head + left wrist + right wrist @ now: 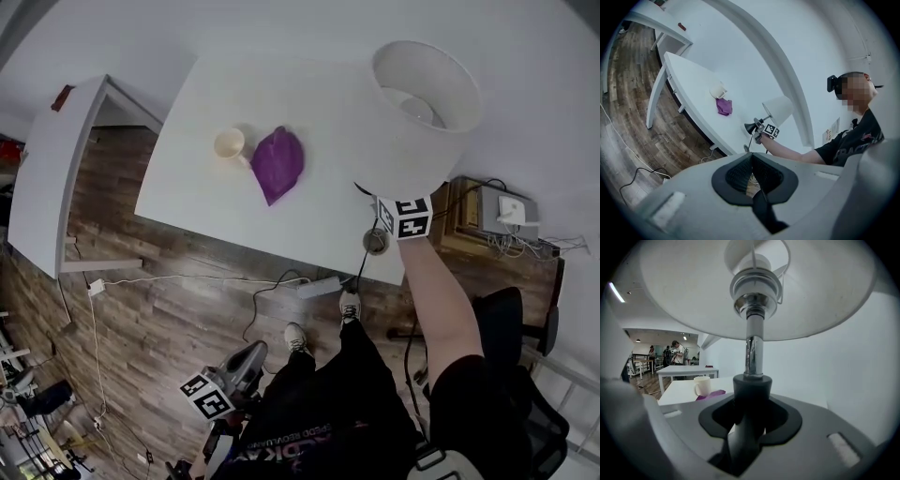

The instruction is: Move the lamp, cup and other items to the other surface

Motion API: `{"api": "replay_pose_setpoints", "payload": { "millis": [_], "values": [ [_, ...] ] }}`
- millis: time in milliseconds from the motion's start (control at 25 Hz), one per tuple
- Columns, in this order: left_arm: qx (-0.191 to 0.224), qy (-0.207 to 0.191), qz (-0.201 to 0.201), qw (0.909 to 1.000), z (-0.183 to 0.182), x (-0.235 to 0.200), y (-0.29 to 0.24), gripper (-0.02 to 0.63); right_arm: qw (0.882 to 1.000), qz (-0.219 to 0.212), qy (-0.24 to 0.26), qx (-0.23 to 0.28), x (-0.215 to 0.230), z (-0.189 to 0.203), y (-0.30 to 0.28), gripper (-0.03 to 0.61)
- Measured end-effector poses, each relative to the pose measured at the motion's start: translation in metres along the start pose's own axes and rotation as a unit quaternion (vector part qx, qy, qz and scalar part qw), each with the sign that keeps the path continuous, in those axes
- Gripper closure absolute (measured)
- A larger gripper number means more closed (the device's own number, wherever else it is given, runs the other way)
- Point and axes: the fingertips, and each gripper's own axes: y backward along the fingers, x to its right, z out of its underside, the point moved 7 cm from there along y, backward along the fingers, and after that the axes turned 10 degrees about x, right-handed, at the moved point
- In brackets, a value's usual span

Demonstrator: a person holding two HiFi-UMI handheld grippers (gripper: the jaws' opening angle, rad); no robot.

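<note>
Gripping the lamp (753, 350) by the dark collar under its chrome stem, the right gripper (750, 414) has its jaws closed on it. The white shade (412, 122) spreads just above the jaws and blocks most of what lies beyond; the lamp's base is hidden below them. Ahead and left of the jaws, a cup (230, 144) and a purple cloth (277, 162) sit on the white desk (211, 211). The left gripper (752, 174) hangs low over the wooden floor (159, 300), jaws together and empty.

No text legible — shirt print (286, 442) too blurred.
</note>
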Motion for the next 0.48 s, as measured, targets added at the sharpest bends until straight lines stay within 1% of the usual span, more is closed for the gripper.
{"api": "replay_pose_setpoints", "payload": {
  "millis": [240,480],
  "values": [
    [0.005,-0.009,0.009,0.9999,-0.011,-0.003,0.013,0.615,1.000,0.011,-0.003,0.011,-0.010,-0.012,0.012,0.449],
    [0.005,-0.016,0.028,0.9995,-0.018,-0.001,0.013,0.615,1.000,0.012,-0.001,0.004,-0.018,-0.023,0.020,0.449]
  ]
}}
